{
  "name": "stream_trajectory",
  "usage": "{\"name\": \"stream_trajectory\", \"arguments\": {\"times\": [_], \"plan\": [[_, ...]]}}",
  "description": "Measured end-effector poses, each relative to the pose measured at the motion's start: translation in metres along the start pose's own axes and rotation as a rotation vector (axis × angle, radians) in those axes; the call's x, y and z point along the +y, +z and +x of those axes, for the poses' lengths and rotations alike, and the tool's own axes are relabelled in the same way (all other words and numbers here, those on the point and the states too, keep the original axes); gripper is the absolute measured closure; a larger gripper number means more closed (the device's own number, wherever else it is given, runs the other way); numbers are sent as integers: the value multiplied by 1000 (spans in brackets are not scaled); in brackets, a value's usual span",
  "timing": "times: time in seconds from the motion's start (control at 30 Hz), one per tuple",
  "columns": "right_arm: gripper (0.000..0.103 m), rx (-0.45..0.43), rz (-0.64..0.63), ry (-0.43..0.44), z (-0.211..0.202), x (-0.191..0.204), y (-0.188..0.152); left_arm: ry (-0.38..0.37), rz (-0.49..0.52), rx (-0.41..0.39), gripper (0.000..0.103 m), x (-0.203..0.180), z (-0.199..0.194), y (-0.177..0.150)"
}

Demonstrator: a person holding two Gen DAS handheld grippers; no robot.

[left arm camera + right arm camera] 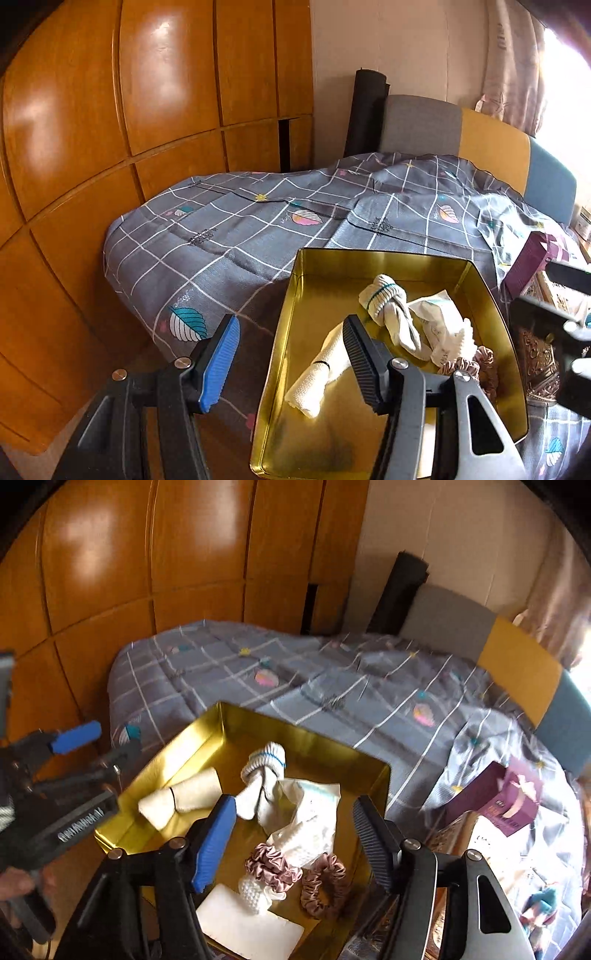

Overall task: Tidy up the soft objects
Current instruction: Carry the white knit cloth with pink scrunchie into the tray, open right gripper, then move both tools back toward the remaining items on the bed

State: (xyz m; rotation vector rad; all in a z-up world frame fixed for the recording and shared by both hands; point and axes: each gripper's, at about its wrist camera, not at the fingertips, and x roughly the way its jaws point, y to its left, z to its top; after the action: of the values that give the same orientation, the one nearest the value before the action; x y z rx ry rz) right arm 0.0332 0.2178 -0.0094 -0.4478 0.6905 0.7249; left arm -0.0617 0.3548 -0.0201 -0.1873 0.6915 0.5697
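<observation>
Both the left gripper (291,363) and the right gripper (293,843) hover wide open, holding nothing, above the gold tin (295,734) on the bed (221,236). Inside lie a rolled cream sock (177,797), a knotted white sock (264,775) and two pink scrunchies (269,867), all beneath the fingers (216,843).

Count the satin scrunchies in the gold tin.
2: a scrunchie beside the white knit piece, and a second scrunchie by the tin's right wall. Others may be hidden.

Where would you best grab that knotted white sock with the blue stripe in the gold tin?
Grip the knotted sock at its bulky rounded knot, coming from above. The knot stands proud of the gold tin floor, while its loose ends lie flat against the paper packet.
</observation>
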Motion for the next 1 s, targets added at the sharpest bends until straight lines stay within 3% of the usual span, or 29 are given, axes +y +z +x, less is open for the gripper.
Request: {"name": "stream_trajectory", "arguments": {"times": [0.67, 0.83, 1.0], "plan": [[35, -103, 56, -19, -50, -15, 1, -14, 68, -35, 44, -29, -26, 3], [29, -108, 101, -57, -57, -39, -13, -61, 129, -71, 44, -51, -42, 10], [25, -92, 186, -122, -70, -87, -40, -156, 210, -111, 44, -85, -59, 19]]}}
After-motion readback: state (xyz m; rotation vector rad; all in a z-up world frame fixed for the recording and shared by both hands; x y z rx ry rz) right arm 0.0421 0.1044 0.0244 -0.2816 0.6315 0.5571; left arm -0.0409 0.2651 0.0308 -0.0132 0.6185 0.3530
